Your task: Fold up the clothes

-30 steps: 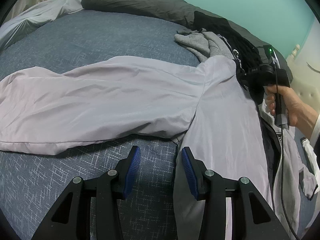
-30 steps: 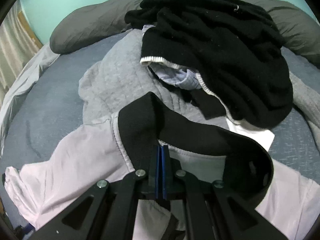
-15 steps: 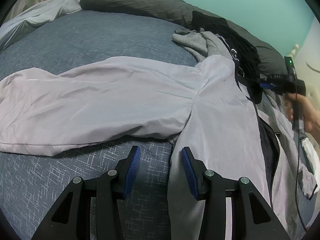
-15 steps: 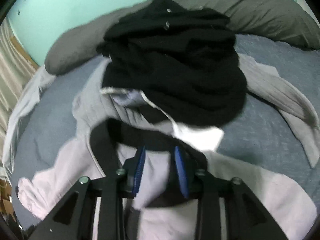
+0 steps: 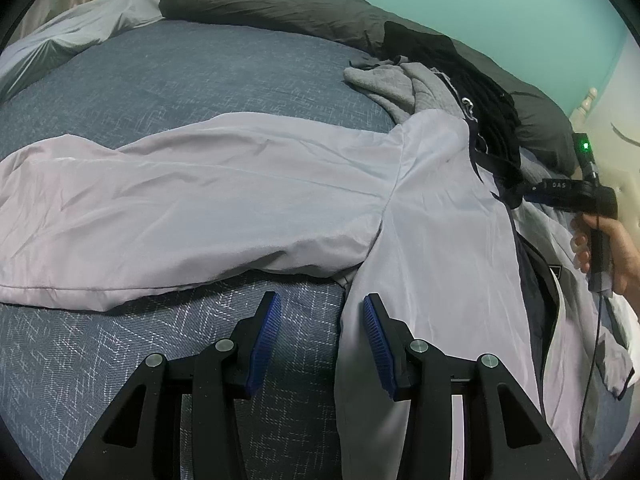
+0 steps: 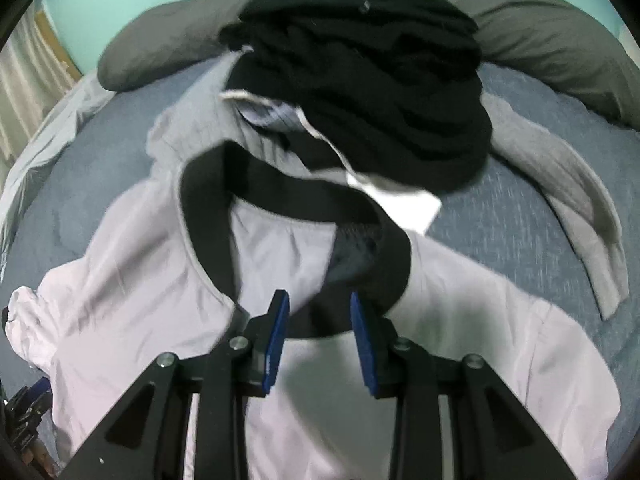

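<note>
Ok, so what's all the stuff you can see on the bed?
Jacket: one, pale lilac-grey, spread across the bed, sleeve stretched left.
Jacket collar: one, black, just ahead of the right jaws.
Black clothes pile: one heap, beyond the collar.
Grey top: one, under the black pile.
Pillow: one long, dark grey, against the green wall.
Bedspread: one, blue-grey, under everything.
Left gripper: black with blue pads, open, at the jacket's side edge.
Right gripper: same, open, over the collar.
Right hand: holding its handle.
</note>
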The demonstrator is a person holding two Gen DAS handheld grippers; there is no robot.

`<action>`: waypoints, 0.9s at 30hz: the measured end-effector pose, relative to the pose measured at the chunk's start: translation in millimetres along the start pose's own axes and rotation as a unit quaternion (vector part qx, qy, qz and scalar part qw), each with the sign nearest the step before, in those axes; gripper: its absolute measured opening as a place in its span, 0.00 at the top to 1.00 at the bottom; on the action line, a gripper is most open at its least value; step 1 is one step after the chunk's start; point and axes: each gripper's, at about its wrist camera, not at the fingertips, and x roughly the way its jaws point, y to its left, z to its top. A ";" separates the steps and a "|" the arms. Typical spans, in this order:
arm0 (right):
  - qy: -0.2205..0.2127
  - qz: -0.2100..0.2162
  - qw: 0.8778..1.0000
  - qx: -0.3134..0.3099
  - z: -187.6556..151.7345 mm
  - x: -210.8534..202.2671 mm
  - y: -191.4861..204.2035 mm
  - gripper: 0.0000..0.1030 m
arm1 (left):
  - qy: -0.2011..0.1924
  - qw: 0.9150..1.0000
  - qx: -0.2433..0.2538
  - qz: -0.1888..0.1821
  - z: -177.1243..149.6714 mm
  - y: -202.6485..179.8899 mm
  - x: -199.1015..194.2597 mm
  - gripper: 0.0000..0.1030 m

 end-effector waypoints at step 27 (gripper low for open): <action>0.045 -0.076 0.990 0.109 30.7 23.1 -22.2 0.88 | 0.004 1.000 0.005 -0.001 -1.8 -3.9 3.9 0.54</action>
